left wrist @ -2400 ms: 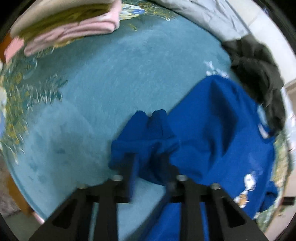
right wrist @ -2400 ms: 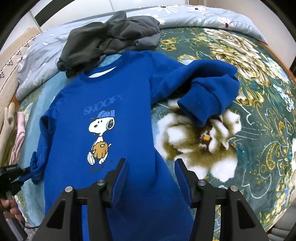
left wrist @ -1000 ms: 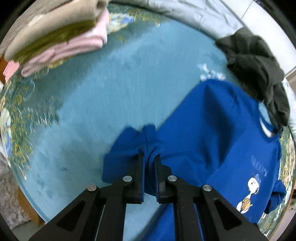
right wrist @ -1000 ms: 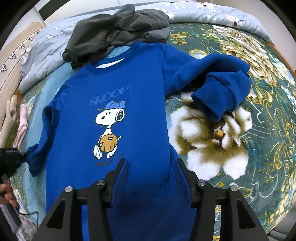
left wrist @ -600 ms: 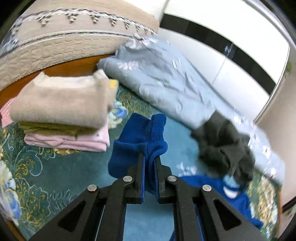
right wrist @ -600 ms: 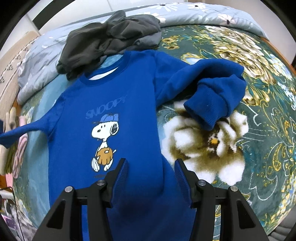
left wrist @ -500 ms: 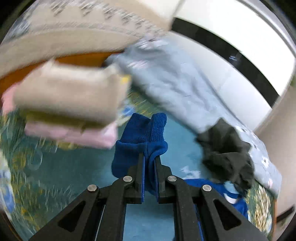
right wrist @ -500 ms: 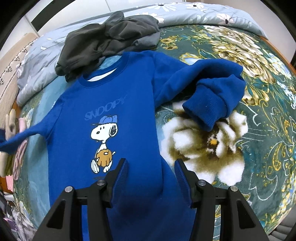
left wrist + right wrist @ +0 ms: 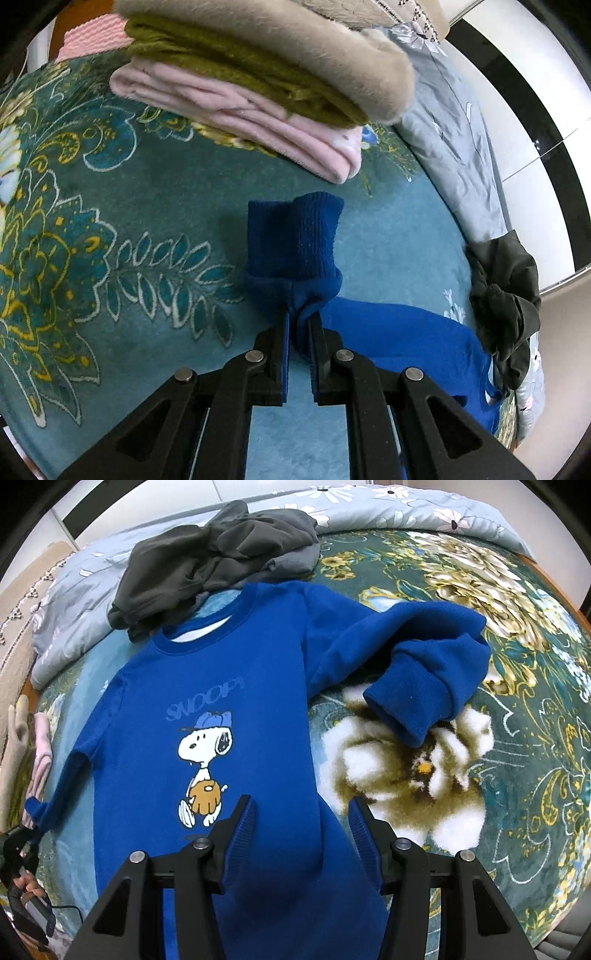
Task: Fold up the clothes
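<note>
A blue Snoopy sweatshirt [image 9: 236, 716] lies face up on the bed's floral blanket [image 9: 517, 738], collar toward the far side, body roughly flat. The left gripper [image 9: 297, 325] has its jaws clamped on the left-hand sleeve just behind the ribbed cuff [image 9: 295, 236], the cuff standing out beyond the jaw tips above the teal part of the blanket. In the right wrist view this sleeve runs out to the left, away from the body. The right gripper [image 9: 303, 823] hangs above the near hem with its jaws wide apart, holding nothing; whether it touches the cloth cannot be told. The right-hand sleeve [image 9: 417, 679] lies doubled back on itself, its cuff pointing near-left.

Step in hand, as judged: managing the left-hand sleeve, either drawing it out straight or carrying it over the chest. The next move calls for keeping the cuff gripped while the sleeve is laid flat without bunching.

A stack of folded garments [image 9: 258, 74] sits at the far left; a crumpled dark grey garment [image 9: 214, 561] lies beyond the collar.
</note>
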